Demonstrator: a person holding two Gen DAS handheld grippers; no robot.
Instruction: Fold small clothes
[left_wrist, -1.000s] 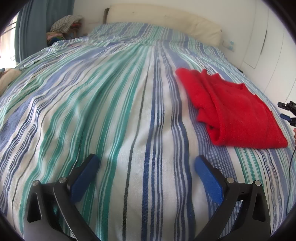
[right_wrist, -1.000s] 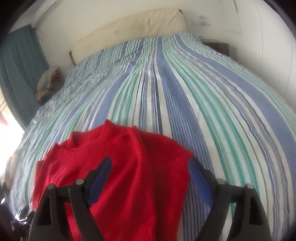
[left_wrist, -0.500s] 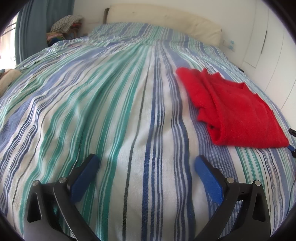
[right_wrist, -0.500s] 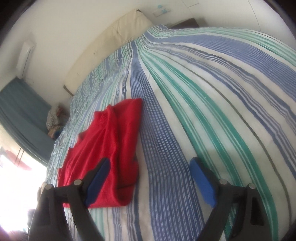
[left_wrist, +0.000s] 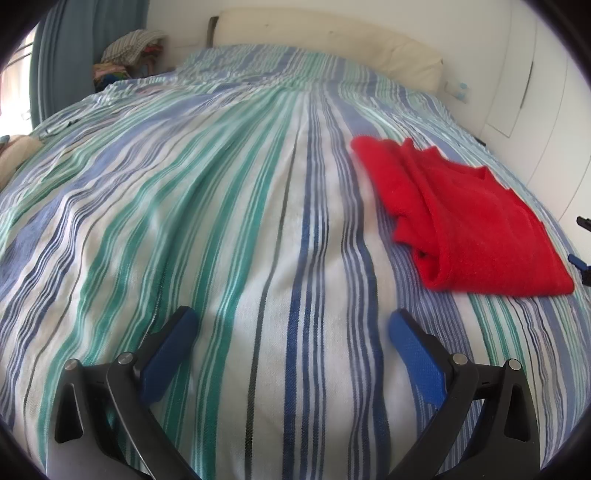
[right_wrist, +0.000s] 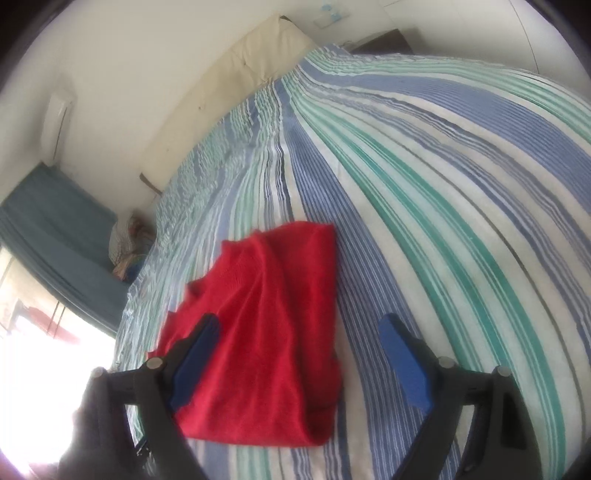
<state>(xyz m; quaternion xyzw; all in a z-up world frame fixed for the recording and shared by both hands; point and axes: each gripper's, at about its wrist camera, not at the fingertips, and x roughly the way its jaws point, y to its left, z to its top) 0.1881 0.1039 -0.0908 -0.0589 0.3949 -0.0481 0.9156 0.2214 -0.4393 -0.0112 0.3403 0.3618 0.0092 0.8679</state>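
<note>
Folded red garment (left_wrist: 469, 225) lies on the striped bed (left_wrist: 221, 221), right of centre. Left tool (left_wrist: 291, 332) spread over bare sheet. Right tool (right_wrist: 299, 332) spread above garment, pinching nothing.

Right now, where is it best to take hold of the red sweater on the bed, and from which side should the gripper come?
Probably the thick rolled fold at the near end of the red sweater, approached from the near edge of the bed. That fold stands up in a rounded lip, so a finger could slide beneath it. The right gripper, open, is already closest to it.
</note>
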